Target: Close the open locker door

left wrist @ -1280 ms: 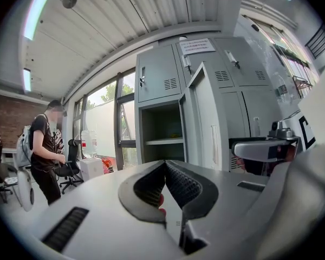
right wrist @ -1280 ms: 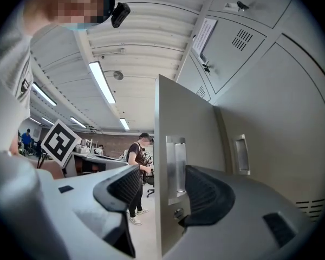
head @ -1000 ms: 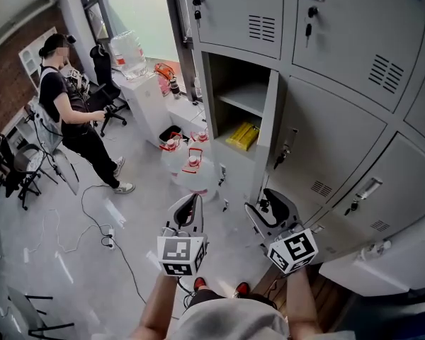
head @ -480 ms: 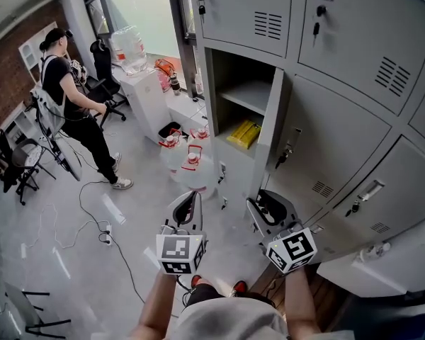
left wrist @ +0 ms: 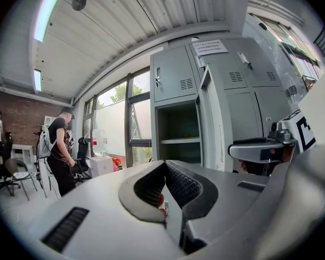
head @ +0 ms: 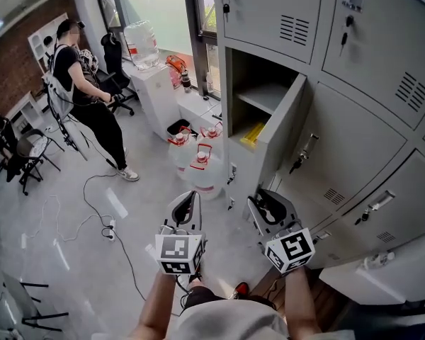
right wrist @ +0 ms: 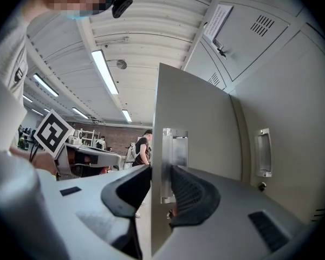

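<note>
Grey locker door [head: 283, 127] nearer closed than before, yellow packet [head: 253, 134] inside the locker [head: 227, 98]

A pale grey floor [head: 35, 261] trailing black cables [head: 125, 261] fills the lower left; a brick wall [head: 10, 76] stands upper left, a bright window [head: 163, 6] at top centre (daylight behind it), a black office chair [head: 117, 52] beside it.

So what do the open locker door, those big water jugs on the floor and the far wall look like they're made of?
Locker door: likely painted sheet metal, matte pale grey, with a thin folded edge.
Water jugs: seemingly clear plastic, translucent, with red caps and handles.
Far wall: exposed reddish-brown brick, unpainted, though too distant to make out the joints well.
</note>
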`<state>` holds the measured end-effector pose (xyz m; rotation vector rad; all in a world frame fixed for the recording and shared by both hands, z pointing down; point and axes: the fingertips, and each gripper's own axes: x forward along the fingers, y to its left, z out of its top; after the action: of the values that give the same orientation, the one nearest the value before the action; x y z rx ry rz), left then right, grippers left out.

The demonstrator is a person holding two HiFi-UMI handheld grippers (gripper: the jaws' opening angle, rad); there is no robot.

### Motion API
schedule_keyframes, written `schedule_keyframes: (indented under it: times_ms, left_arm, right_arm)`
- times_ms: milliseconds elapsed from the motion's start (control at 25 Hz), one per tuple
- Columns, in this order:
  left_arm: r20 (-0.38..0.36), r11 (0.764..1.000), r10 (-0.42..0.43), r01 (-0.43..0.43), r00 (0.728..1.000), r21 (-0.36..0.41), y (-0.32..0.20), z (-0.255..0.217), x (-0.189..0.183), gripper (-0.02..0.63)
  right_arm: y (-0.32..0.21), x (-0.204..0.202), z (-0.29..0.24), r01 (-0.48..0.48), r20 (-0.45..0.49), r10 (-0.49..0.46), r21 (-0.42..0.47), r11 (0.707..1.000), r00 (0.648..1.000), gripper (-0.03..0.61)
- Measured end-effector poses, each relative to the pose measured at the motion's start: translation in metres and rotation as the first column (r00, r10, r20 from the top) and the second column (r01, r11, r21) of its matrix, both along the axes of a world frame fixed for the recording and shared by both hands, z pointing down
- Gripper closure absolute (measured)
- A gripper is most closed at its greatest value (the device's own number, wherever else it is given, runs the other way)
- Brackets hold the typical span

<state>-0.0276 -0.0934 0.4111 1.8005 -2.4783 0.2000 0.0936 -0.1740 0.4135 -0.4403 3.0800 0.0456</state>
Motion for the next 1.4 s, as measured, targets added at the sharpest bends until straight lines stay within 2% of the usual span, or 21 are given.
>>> schedule_keyframes:
  times_ms: [400,800,1120,1400]
  left_arm:
    - [0.005,0.999,0.035,-0.035,0.999,-0.018,-0.014,0.001,-0.058,0.592]
    - [-0.003,0.993,0.117,-0.117,0.993,-0.019,-0.049,-0.003,-0.129,0.592]
    - [-0.002,0.97,0.243,-0.243,0.97,-0.01,-0.094,-0.004,-0.162,0.592]
    - [0.001,0.943,0.333,-0.333,0.943,0.0,-0.126,-0.007,-0.181,0.592]
  right_arm:
    - [-0.003,-0.062,-0.002,-0.019,-0.011,0.02,0.018,1.0,1.0,0.457]
    - [-0.024,-0.126,-0.003,-0.106,-0.02,0.106,0.017,0.994,0.994,0.466]
    - [-0.05,-0.16,-0.002,-0.225,-0.016,0.226,0.017,0.974,0.974,0.494]
    - [-0.075,-0.181,-0.001,-0.333,-0.03,0.334,0.019,0.943,0.942,0.508]
